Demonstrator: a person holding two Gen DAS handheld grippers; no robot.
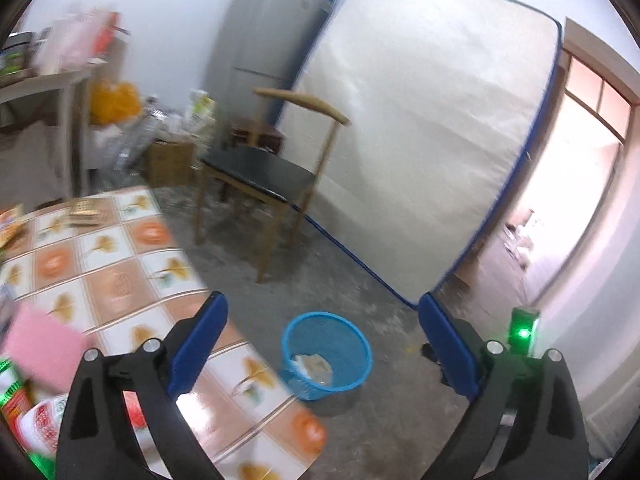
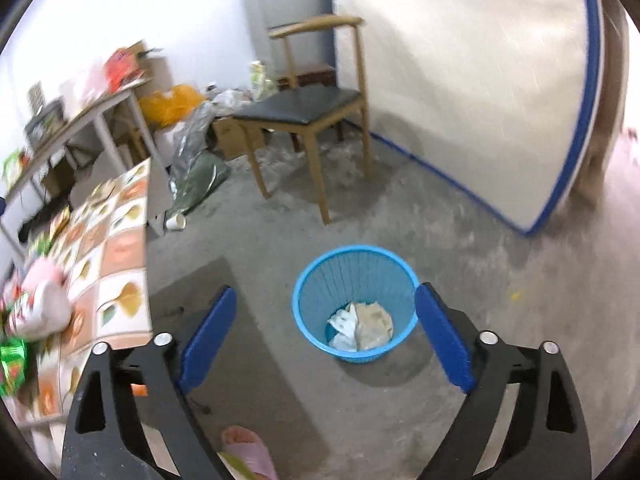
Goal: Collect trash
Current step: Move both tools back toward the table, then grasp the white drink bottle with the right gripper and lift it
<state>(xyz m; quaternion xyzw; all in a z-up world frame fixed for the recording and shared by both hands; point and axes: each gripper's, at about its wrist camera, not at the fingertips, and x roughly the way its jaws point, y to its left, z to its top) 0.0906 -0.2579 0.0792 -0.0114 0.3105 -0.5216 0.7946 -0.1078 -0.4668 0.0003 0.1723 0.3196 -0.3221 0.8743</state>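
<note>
A blue mesh waste basket [image 1: 336, 330] stands on the concrete floor beside the table, with crumpled paper trash [image 1: 314, 366] in its bottom. My left gripper [image 1: 322, 300] is open above the table's corner, high over the basket, with nothing between its blue pads. In the right wrist view the same basket [image 2: 356, 276] sits just ahead, and the crumpled paper [image 2: 362, 326] is plain to see inside. My right gripper [image 2: 326, 290] is open and empty above the floor near the basket. Snack wrappers [image 2: 12, 364] and a pink-white bag [image 2: 40, 304] lie on the patterned tablecloth [image 2: 116, 264].
A wooden chair [image 2: 304, 108] with a black seat stands behind the basket. A mattress [image 1: 420, 120] leans on the wall to the right, next to a grey fridge [image 1: 264, 32]. Bags and boxes pile up by a white desk [image 2: 80, 120]. A paper cup [image 2: 176, 221] lies on the floor. A slippered foot [image 2: 248, 452] shows below.
</note>
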